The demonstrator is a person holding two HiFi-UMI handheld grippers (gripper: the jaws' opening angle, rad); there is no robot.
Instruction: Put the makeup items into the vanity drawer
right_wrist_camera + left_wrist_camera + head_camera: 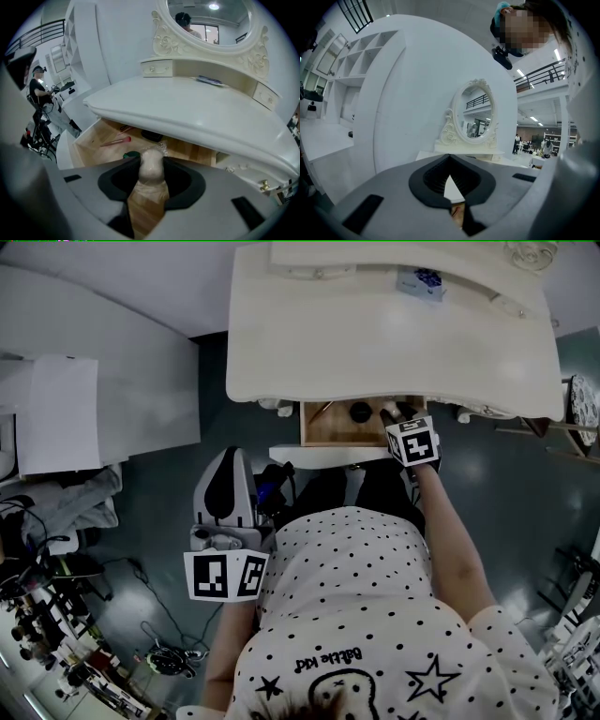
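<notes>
Over the open drawer (91, 140): a pale, plastic-wrapped sponge (152, 169) was held.
Right gripper (152, 161): its jaws were clamped on the sponge.
Left gripper (450, 159): its jaws were closed together, empty, and kept back from the vanity (187, 108).
Drawer contents: a pink-tipped brush (116, 141) and a black case (152, 136) were seen inside.

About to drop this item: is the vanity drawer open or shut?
Open. The drawer is pulled out under the tabletop, wooden floor and pink brush showing.
</notes>
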